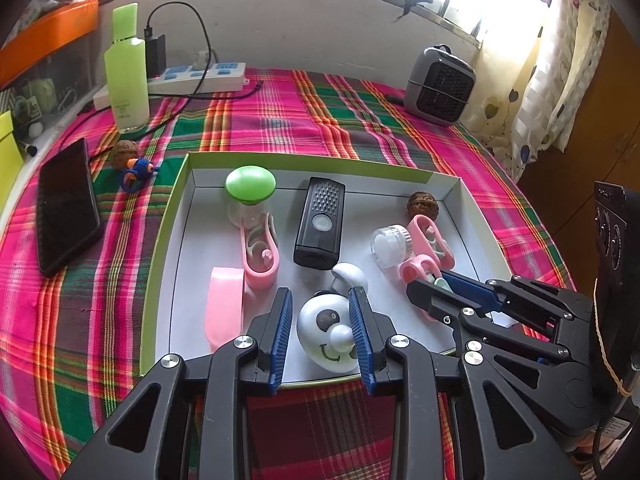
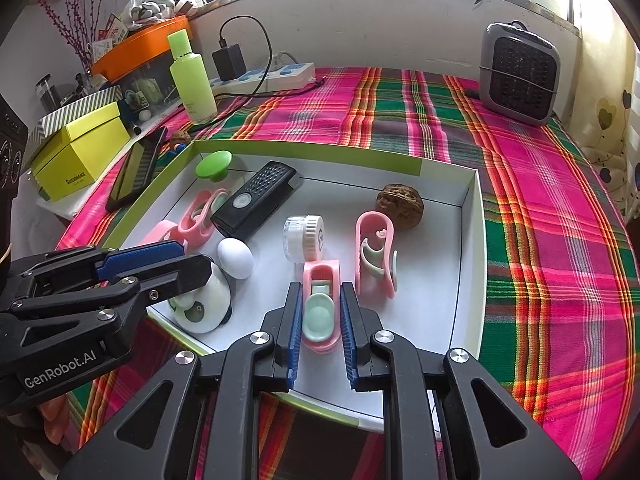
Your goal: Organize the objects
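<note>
A white box tray with a green rim [image 1: 312, 159] lies on the plaid cloth. At its near edge is a white panda-face toy [image 1: 326, 334], and my left gripper [image 1: 321, 291] is shut on it, blue pads on both sides. To the right, my right gripper [image 2: 321, 286] is shut on a pink clip with a mint pad [image 2: 320, 312]. The tray also holds a green-capped jar [image 1: 250, 184], a black remote-like device [image 1: 320, 220], a walnut [image 2: 400, 205], a clear round jar [image 2: 302, 242], a white egg [image 2: 235, 258] and more pink clips [image 2: 376, 256].
Left of the tray lie a black phone [image 1: 66, 208], a second walnut with a blue crochet toy [image 1: 136, 168], a green bottle [image 1: 127, 76] and a power strip [image 1: 200, 76]. A grey heater [image 2: 518, 74] stands at the back right. A yellow box [image 2: 80, 156] sits far left.
</note>
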{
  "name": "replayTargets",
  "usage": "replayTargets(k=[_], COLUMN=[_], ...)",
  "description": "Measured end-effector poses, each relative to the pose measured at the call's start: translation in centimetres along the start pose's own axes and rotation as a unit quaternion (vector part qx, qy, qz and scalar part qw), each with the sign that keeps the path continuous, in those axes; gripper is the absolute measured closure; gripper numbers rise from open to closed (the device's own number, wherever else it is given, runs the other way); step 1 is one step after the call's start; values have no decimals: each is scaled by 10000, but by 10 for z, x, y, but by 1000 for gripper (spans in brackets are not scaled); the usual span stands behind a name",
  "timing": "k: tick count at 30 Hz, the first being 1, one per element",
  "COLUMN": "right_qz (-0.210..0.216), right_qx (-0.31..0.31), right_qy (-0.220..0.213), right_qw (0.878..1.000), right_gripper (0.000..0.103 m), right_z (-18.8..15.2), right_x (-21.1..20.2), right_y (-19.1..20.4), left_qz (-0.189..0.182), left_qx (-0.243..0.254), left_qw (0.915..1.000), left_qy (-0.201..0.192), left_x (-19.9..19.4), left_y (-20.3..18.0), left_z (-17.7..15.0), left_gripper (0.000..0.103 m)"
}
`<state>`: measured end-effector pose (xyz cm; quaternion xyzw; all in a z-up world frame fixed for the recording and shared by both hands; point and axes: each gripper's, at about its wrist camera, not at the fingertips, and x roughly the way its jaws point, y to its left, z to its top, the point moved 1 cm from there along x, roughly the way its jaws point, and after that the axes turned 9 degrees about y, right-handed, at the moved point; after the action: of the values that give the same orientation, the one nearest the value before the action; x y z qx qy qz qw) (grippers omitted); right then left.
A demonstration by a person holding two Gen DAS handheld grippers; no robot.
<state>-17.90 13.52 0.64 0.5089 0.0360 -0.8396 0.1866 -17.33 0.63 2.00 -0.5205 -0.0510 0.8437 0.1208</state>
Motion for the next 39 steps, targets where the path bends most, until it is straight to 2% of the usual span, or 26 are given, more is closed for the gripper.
replayTargets(k=[7, 11, 21, 39], right_qz=[-35, -23, -148, -442], right_qx=[-19, -34, -4, 67], right_qy=[-31, -76, -287, -612], right_qw=[10000, 10000, 9995, 9971], right_gripper=[82, 69, 69, 69], right_z=[-1, -3, -10, -42], right_x=[-3, -7, -23, -56], right_y=[3, 6, 14, 27], left_qz=[149, 195, 348, 687], left_qx=[51, 53, 33, 25], left_qw=[9999, 9998, 9989, 9954], left_qy=[-47, -74, -304, -672], left_x=[-4, -6, -26, -56], left_y=[-1, -1, 0, -10], left_z=[-2, -3, -15, -51], left_gripper=[75, 71, 63, 63])
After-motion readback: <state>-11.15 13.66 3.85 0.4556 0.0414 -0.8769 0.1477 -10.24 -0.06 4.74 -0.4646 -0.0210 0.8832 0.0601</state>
